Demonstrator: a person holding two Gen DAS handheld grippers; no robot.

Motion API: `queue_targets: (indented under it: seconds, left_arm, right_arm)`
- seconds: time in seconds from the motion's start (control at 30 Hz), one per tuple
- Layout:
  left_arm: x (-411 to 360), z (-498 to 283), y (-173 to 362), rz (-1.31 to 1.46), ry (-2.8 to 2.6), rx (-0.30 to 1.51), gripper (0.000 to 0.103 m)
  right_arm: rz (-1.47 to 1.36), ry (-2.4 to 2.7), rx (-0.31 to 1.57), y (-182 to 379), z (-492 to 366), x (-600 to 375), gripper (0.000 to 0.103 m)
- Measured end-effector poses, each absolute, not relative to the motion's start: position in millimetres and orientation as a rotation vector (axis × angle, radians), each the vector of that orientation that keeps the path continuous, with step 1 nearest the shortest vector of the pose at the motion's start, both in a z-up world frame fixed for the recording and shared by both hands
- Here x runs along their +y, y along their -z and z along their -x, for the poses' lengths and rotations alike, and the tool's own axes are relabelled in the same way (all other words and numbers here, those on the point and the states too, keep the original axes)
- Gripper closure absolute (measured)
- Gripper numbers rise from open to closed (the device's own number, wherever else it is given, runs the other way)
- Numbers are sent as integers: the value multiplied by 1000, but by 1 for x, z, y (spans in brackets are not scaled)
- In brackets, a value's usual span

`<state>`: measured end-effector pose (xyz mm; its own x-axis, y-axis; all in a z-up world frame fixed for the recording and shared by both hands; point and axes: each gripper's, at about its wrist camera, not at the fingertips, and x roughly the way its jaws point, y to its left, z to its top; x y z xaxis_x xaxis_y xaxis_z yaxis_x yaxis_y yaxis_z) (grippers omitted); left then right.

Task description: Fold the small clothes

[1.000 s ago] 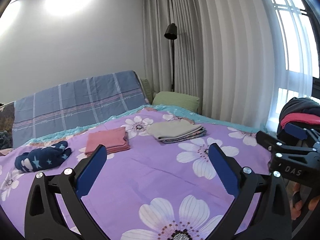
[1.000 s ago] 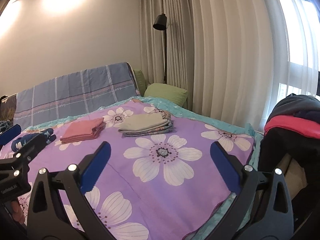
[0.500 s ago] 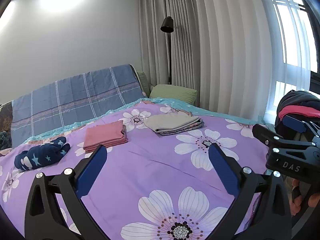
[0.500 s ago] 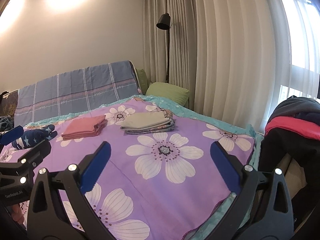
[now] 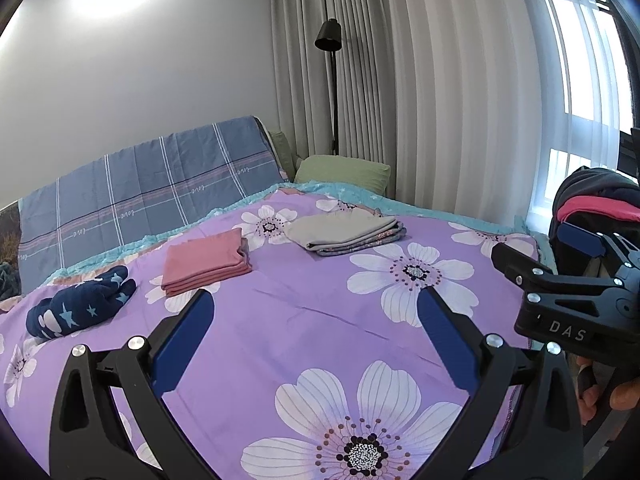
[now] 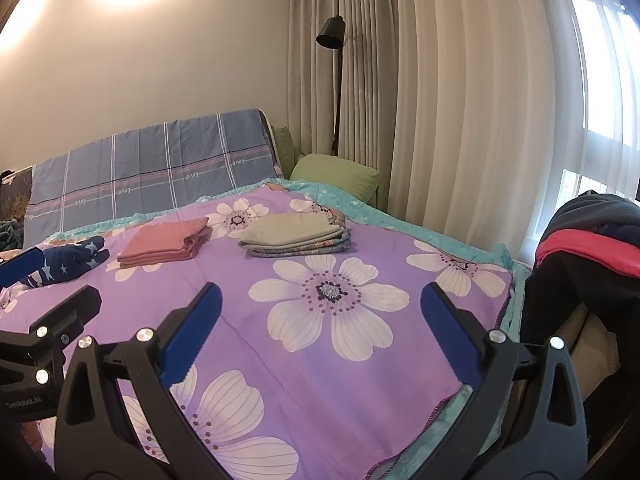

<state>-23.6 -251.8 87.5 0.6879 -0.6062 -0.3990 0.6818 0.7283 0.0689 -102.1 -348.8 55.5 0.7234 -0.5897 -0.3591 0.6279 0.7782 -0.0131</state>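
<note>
On the purple flowered bedspread (image 5: 304,320) lie three folded piles: a beige and grey stack (image 5: 344,232) (image 6: 296,234), a pink stack (image 5: 206,262) (image 6: 166,244), and a navy star-print bundle (image 5: 80,308) (image 6: 66,262). My left gripper (image 5: 314,308) hovers open over the near part of the bed, holding nothing. My right gripper (image 6: 320,300) is open too, empty, over the bed's right side. Each gripper shows at the edge of the other's view. A heap of dark and red clothes (image 6: 584,240) (image 5: 596,204) sits off the bed's right edge.
A blue plaid cover (image 5: 152,188) drapes the headboard, with a green pillow (image 5: 344,170) beside it. A black floor lamp (image 5: 330,40) stands by the grey curtains (image 5: 440,100). A person's fingers (image 5: 612,396) hold the right gripper's handle.
Both grippers have drifted slightly, so the bed and the folded piles sit a little lower and nearer in view. Both stay open and empty.
</note>
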Motion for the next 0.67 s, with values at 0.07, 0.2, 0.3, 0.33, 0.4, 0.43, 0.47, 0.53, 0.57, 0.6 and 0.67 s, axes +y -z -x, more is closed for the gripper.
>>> queue_targets:
  seconds: [0.07,0.2,0.3,0.33,0.4,0.43,0.47,0.53,0.57,0.6,0.67]
  left_arm:
    - [-252,22,-86,-221,726,370,1]
    - [-255,20,-84,-234,728,385,1]
    - [-257,19,-81,-244,729,395,1]
    - [-257,19,-81,-248,730,398,1]
    - [-258,18,-80,-252,728,399,1]
    - [-258,18,-80,-253,728,400,1]
    - [-259,17,-79,-254,728,403,1]
    - [-260,17,-79,-256,725,407,1]
    - [-260,16,-78,-258,723,410,1]
    - [-261,16,-78,-259,722,411,1]
    - [-261,15,-77,-261,721,414,1]
  right_arm:
    - [-110,673,360,-54,101,-349,2]
    - [-109,674,363,-53,99,-350,2]
    - [-111,672,365,-52,97,-351,2]
    - [-111,671,366,-52,97,-351,2]
    - [-110,671,367,-51,96,-351,2]
    - [-109,671,369,-51,95,-352,2]
    - [-108,670,370,-50,94,-352,2]
    - [-107,670,372,-49,94,-352,2]
    - [-107,670,373,-49,93,-353,2]
    - [-108,670,373,-49,93,-353,2]
    - [-108,670,373,-49,93,-353,2]
